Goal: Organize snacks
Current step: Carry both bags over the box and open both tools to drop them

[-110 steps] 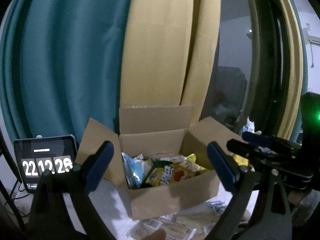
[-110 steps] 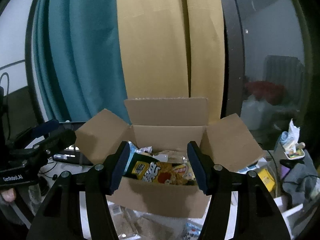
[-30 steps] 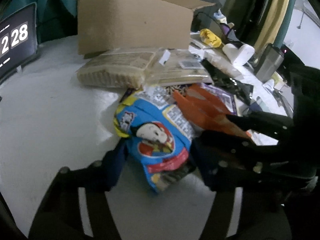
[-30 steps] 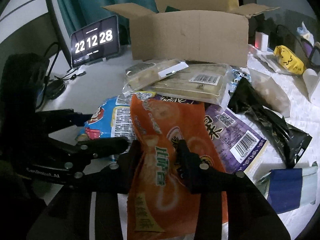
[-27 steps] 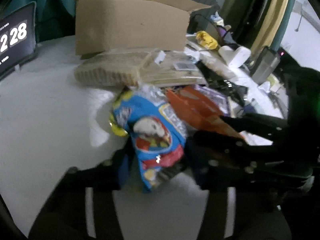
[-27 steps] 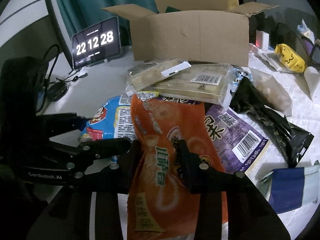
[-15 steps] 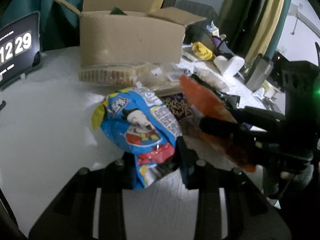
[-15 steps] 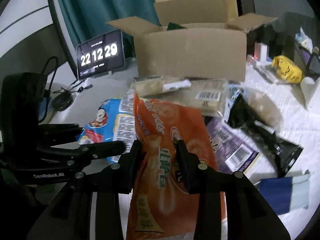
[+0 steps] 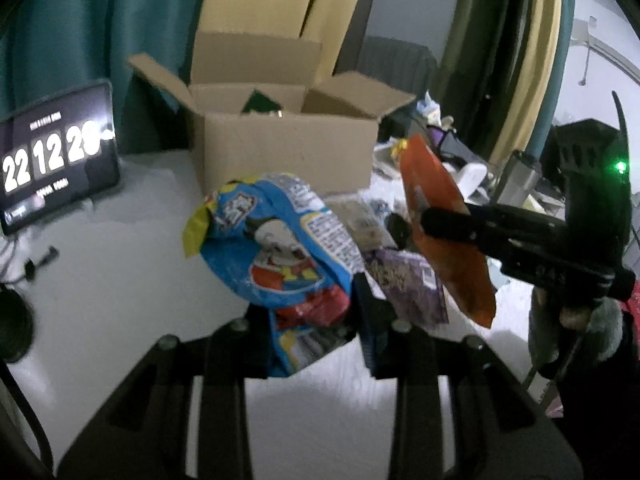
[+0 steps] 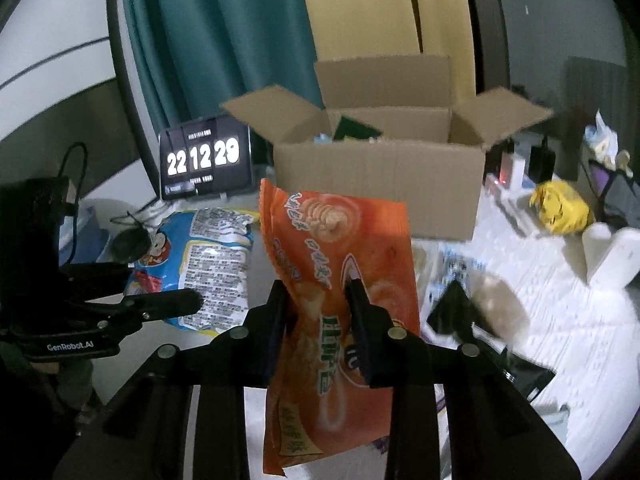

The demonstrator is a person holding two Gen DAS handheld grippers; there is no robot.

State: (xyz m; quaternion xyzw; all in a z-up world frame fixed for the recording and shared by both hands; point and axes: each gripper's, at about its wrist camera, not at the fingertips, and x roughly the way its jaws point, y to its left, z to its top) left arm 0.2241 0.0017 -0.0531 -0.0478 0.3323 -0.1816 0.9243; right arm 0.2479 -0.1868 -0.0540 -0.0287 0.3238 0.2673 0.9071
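Left wrist view: the left gripper [image 9: 312, 320] has its two black fingers pressed against the lower part of a crumpled blue foil snack bag with a cartoon figure [image 9: 276, 248], which is raised off the white table [image 9: 120, 280] in front of the open brown cardboard box [image 9: 288, 152]. To the right of the box's front, the right gripper [image 9: 424, 220] reaches in from the side, clamped on a flat orange foil snack bag [image 9: 452, 248] that hangs tilted in the air. Under the two bags, nearer than the box, lies a purple printed packet [image 9: 408, 284]. Left of the box stands a black flip-style clock reading 22 12 29 [image 9: 52, 156]. A dark green packet [image 9: 260, 104] pokes up inside the box.

Right wrist view: the right gripper [image 10: 316, 312] grips the orange bag [image 10: 344, 292] about its middle, the bag upright in front of the box [image 10: 380, 176], its top edge just below the box's front wall. The left gripper [image 10: 192, 300] comes in from the left, closed on the blue bag [image 10: 204, 256], whose printed back shows only here. Also seen only here, right of the box: a crumpled yellow packet [image 10: 560, 208], a white holder [image 10: 608, 252], and a black wrapper [image 10: 480, 320] on the table [image 10: 560, 320]. The clock [image 10: 204, 156] sits left of the box.
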